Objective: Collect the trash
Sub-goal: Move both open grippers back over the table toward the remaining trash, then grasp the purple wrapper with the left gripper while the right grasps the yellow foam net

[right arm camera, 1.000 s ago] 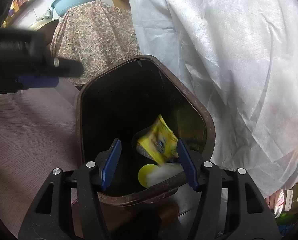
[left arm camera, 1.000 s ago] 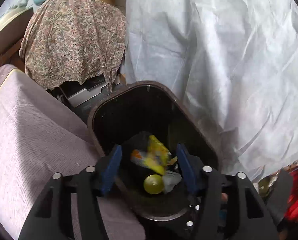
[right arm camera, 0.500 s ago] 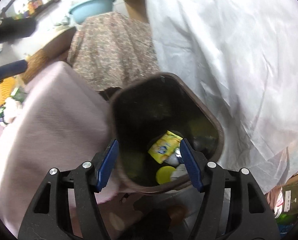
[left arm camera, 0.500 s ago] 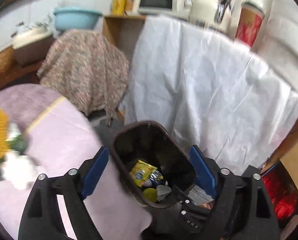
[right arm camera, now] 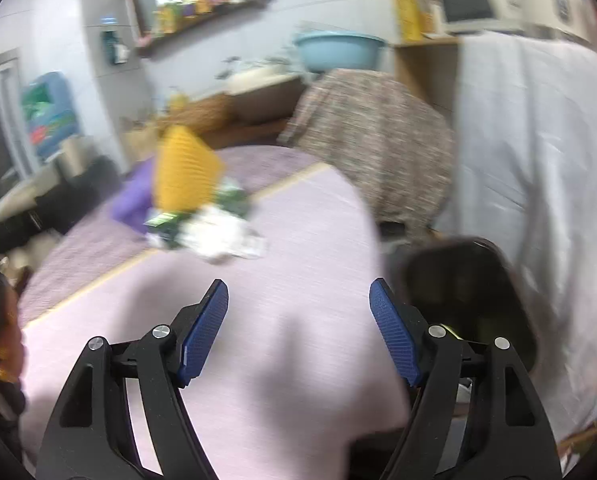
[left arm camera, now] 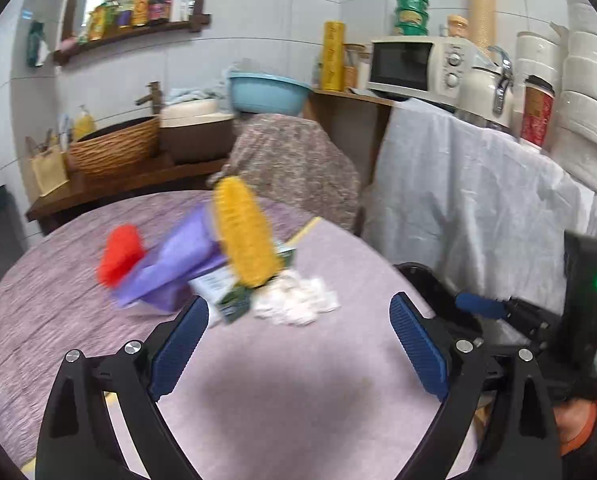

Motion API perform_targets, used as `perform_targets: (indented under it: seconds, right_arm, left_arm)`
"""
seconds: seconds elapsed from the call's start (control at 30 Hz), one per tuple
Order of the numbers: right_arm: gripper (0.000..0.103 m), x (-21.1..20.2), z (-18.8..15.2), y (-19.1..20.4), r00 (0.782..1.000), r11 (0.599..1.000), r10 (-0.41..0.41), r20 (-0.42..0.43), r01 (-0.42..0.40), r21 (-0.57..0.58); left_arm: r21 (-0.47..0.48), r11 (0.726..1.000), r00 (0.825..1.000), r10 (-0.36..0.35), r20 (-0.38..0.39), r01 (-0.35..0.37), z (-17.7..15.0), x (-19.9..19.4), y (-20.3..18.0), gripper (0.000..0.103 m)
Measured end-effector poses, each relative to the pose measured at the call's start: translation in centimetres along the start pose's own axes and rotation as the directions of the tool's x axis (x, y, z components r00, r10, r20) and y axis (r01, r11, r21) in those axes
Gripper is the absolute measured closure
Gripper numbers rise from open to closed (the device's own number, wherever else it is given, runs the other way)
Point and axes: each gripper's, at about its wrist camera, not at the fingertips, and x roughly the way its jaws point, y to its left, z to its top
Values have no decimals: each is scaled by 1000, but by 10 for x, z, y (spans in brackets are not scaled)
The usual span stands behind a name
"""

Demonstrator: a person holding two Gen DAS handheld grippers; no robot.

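Note:
A crumpled white tissue (left arm camera: 296,302) lies on the purple tablecloth (left arm camera: 278,392), beside a green and white packet (left arm camera: 234,300), a yellow corn cob (left arm camera: 244,234), a purple bag (left arm camera: 178,264) and a red object (left arm camera: 120,254). My left gripper (left arm camera: 298,348) is open and empty, above the table in front of this pile. My right gripper (right arm camera: 298,330) is open and empty over the table; the tissue (right arm camera: 222,236), corn (right arm camera: 184,172) and packet (right arm camera: 164,224) lie ahead to its left. The dark bin (right arm camera: 470,280) stands to its right, below the table edge.
A white sheet (left arm camera: 478,200) covers furniture on the right, with a microwave (left arm camera: 418,66) and a kettle on top. A floral cloth (left arm camera: 294,160) covers something behind the table. A basket (left arm camera: 114,148) and blue basin (left arm camera: 266,92) sit at the back. The right gripper's body (left arm camera: 538,320) shows at right.
Both grippers have swung up and left, away from the bin's inside, to face the table with its pile. The left jaws have opened wider. The views are blurred by motion.

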Motion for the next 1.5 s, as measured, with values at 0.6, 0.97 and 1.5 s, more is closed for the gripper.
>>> perform_targets:
  seconds: [0.6, 0.97, 1.5]
  right_arm:
    - [29, 75, 53, 153, 990, 967, 128, -65, -139, -214]
    - [80, 122, 53, 171, 992, 957, 44, -117, -76, -279]
    - [100, 95, 60, 157, 995, 959, 90, -52, -100, -265]
  left_arm:
    - [-118, 971, 978, 209, -5, -208, -49, -48, 126, 12]
    - [-122, 969, 977, 212, -23, -214, -55, -47, 146, 12]
    - [40, 978, 978, 205, -42, -203, -34, 5, 130, 12]
